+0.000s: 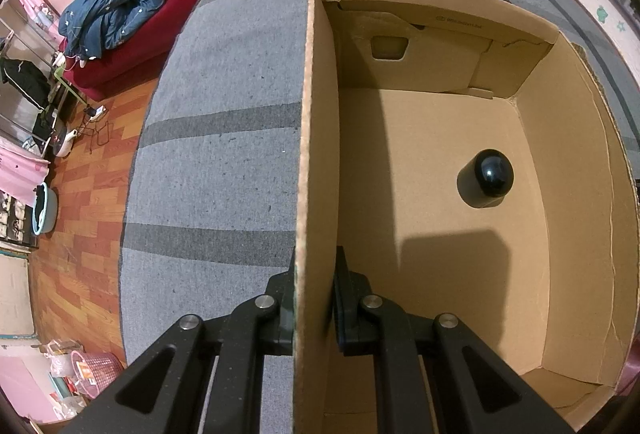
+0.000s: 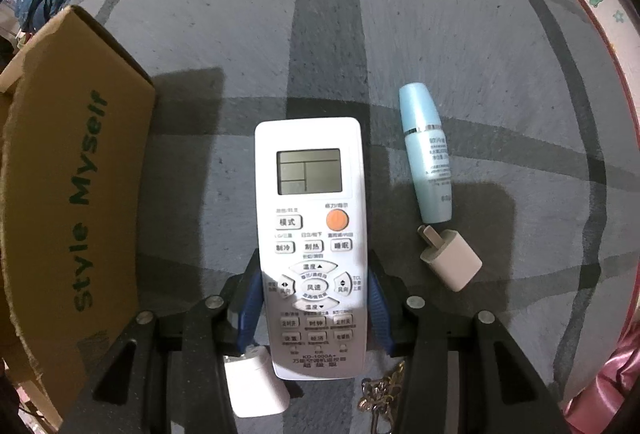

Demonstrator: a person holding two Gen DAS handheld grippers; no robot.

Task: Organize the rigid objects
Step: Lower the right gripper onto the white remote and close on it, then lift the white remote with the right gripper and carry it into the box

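Right hand-held gripper clamps the white remote
Left hand-held gripper pinches the cardboard box wall; 1 black cap sits inside

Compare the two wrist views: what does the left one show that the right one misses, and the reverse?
Only the left wrist view shows the cardboard box's inside, a black rounded object on its floor, and the left gripper clamped on the box wall.

Only the right wrist view shows the right gripper gripping the white remote, plus a blue bottle and a white plug adapter.

Both show the box and the grey striped cover.
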